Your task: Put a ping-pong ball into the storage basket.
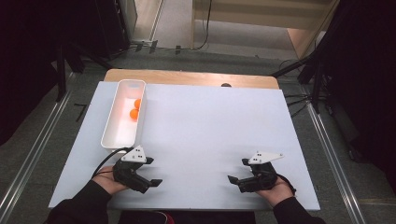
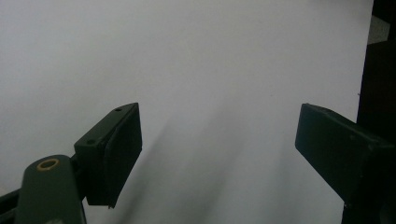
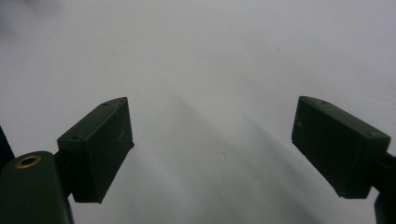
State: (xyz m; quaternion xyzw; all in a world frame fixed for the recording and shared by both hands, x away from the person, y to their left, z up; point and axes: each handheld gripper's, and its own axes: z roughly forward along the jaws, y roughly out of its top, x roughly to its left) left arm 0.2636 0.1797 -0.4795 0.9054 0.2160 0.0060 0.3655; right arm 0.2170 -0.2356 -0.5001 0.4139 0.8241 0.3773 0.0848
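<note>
While both hands rest at the near edge of the desk (image 1: 201,121), each holds a gripper with its jaws spread and nothing between them. At the near left, the left gripper (image 1: 150,172) lies low over the white sheet that covers the desk, its jaws pointing toward the middle and its black cable looping back past the wrist. From the left gripper view, its own 2 jaws stand well apart, with bare white surface between them and the dark edge of the sheet at the far right. At the near right, the right gripper (image 1: 236,171) mirrors it, jaws pointing inward toward the middle, a grey three-cornered plate on top. From the right gripper view, its jaws are likewise wide, holding nothing, over plain white surface. The 2 grippers are well apart from each other, with bare sheet between them.

Farther back on the left, just beyond the left gripper, a long white tray (image 1: 110,125) runs away from the person. Inside its far half lie 2 orange balls (image 1: 134,114), one just behind the other and close against the tray's right wall; whether they touch cannot be told. Beyond the sheet, a strip of the wooden top shows at the far edge.
</note>
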